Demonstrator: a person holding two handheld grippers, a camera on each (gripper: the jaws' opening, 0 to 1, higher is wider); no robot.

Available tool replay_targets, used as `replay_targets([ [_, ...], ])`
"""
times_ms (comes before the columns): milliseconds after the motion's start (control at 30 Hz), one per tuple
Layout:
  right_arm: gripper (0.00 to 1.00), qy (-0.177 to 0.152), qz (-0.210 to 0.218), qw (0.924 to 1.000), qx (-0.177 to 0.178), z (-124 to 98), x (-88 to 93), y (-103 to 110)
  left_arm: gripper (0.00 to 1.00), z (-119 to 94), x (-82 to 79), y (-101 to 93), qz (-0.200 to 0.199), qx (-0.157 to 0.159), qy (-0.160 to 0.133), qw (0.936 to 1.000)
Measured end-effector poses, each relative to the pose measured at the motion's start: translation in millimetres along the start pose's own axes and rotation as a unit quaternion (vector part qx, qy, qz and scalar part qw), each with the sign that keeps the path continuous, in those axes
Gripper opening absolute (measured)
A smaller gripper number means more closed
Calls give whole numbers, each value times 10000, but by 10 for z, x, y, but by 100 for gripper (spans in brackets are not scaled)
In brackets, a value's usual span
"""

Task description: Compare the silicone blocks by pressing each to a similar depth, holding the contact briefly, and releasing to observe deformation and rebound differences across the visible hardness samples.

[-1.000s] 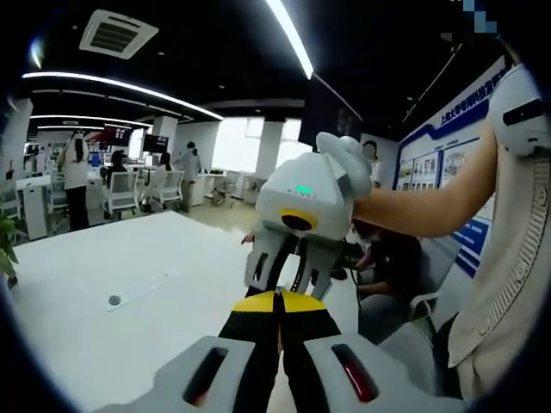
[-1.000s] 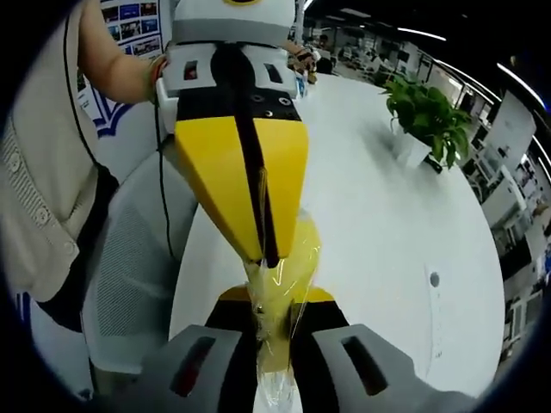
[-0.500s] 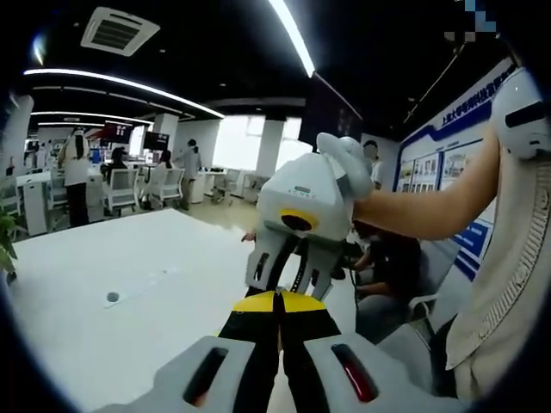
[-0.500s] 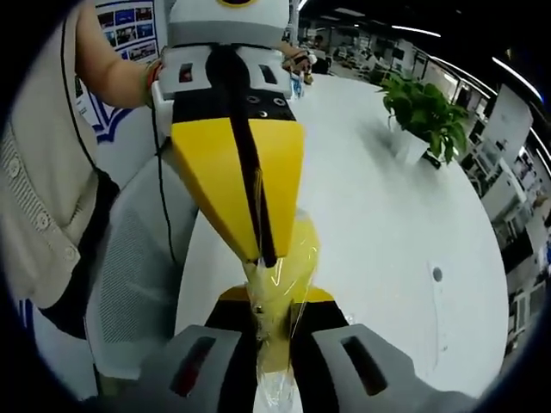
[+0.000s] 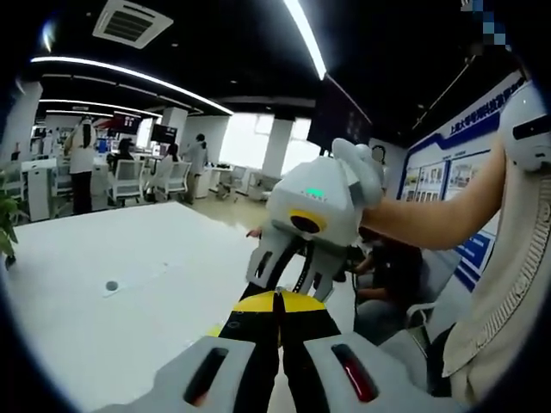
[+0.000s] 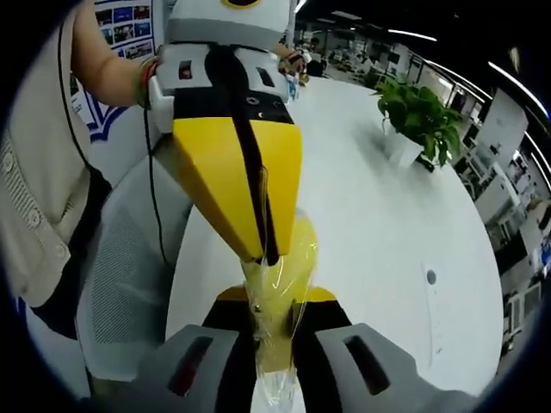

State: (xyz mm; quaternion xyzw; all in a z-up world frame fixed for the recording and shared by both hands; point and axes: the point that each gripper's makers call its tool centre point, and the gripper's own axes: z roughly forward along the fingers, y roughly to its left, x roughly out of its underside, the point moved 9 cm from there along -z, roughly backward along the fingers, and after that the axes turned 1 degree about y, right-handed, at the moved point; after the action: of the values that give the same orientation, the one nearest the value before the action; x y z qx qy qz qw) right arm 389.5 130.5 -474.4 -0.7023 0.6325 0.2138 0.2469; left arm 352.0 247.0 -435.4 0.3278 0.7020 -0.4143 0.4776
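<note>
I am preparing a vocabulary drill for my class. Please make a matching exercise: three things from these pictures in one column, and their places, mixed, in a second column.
Things:
1. yellow wrapped block
2. potted plant
3. white mesh chair

Places:
A. standing on the white table
B. beside the table's edge, not on it
C. held in the air by the left gripper and the right gripper

Pairs: 1-C; 2-A; 3-B
</note>
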Motion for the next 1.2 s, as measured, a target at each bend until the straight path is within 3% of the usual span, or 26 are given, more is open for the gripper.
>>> replay_targets([
  [267, 11, -61, -115, 9997, 204, 40, 21, -27, 0, 12, 26, 40, -146, -66, 13, 9999],
  [333, 12, -106, -471, 9976, 490, 47, 23, -60, 0, 17, 36, 52, -194, -97, 5, 9998],
  [500, 15, -176, -349, 9981, 472, 58, 40, -50, 0, 18, 44, 76, -244, -115, -10, 9996],
  [900, 41, -489, 80, 9966, 653, 40, 59, -58, 0, -27, 65, 199, -437, -224, -92, 9987],
  [1200, 53, -686, 275, 9933, 883, 14, 64, -17, 0, -26, 126, 195, -506, -242, -60, 9984],
])
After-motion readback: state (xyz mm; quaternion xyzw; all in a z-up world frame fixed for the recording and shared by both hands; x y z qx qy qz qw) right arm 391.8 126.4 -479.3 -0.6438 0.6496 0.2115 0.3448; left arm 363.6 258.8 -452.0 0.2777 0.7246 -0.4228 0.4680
